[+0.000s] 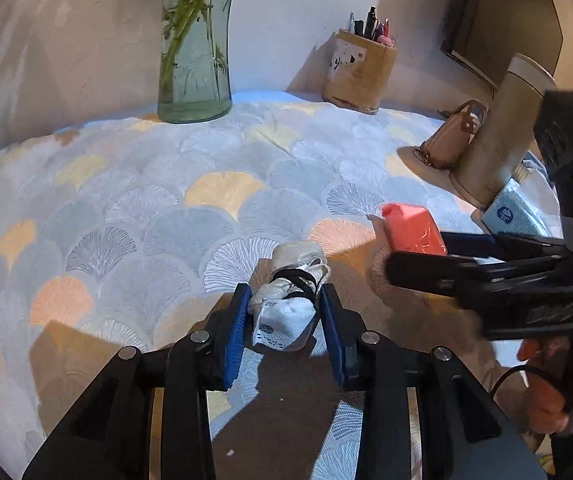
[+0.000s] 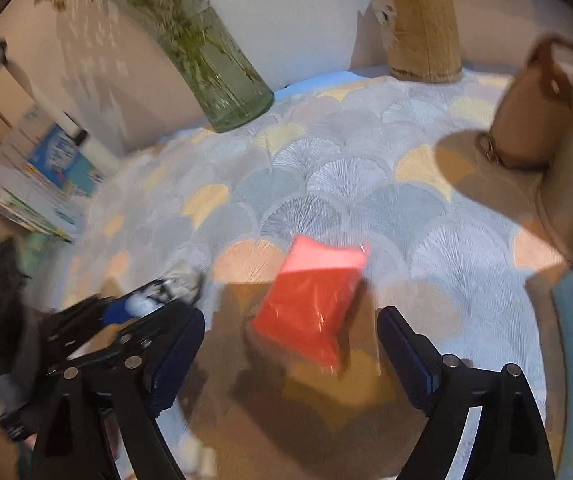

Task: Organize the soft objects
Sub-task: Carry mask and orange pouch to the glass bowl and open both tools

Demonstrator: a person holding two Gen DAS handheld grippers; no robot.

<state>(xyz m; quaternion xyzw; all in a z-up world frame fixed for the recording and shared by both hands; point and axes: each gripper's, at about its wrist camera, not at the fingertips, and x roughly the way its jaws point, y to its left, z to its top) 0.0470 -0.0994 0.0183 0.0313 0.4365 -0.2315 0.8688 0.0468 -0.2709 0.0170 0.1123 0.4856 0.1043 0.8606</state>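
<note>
A white crumpled soft bundle (image 1: 286, 304) tied with a black band lies on the patterned tablecloth (image 1: 166, 208). My left gripper (image 1: 286, 316) is shut on it, blue pads against both its sides. An orange plastic-wrapped soft packet (image 2: 310, 304) sits tilted between the wide-apart fingers of my right gripper (image 2: 290, 340), and neither pad touches it. From the left wrist, the orange packet (image 1: 412, 232) shows just past the right gripper (image 1: 418, 254), which comes in from the right. The right wrist view is blurred; the left gripper (image 2: 154, 300) and its white bundle (image 2: 182, 284) appear at lower left.
A glass vase (image 1: 194, 60) with green stems and a pen holder (image 1: 360, 72) stand at the back by the wall. A tan small bag (image 1: 454, 136), a beige cylinder (image 1: 502, 136) and a blue tissue pack (image 1: 514, 212) sit at right. Stacked books (image 2: 42, 184) lie at left.
</note>
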